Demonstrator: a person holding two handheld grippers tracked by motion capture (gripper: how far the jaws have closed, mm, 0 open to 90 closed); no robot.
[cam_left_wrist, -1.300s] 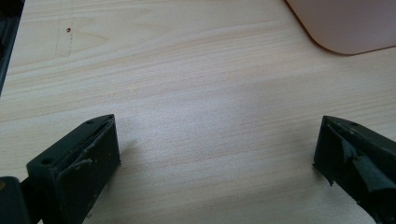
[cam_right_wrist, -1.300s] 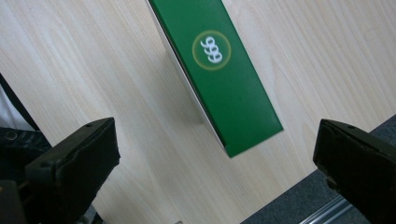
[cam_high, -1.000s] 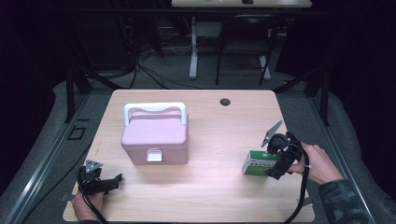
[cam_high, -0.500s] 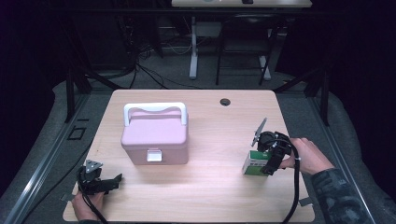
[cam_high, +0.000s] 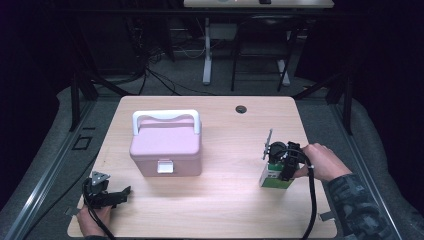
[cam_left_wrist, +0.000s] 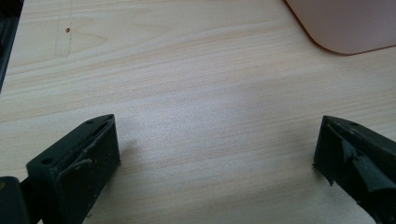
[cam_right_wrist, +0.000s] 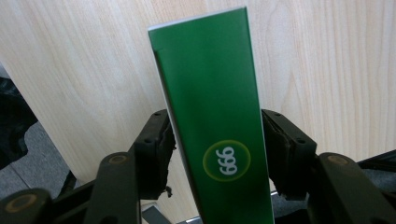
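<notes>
Right gripper (cam_high: 281, 167) was near right edge of desk (cam_high: 220, 210), jaws clamped on both sides of green box (cam_right_wrist: 212, 116) marked "999", box upright on desk. Left gripper (cam_high: 112, 196) lay at front left corner, jaws wide apart, nothing between. Pink case (cam_high: 166, 147) with white handle (cam_high: 166, 116) stood left of centre, lid closed.

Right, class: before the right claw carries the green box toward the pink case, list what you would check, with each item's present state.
1. Right claw closed on the green cardboard box, jaws on both sides: ok.
2. Box off the light wooden table: cannot tell; it stands upright near the right edge.
3. Bare tabletop between the box and the pink plastic case with a white handle: ok.
4. Case lid open to receive the box: not ok; closed, latch down.
5. Left claw free to help: ok; open, holding nothing, near the front left corner.
</notes>
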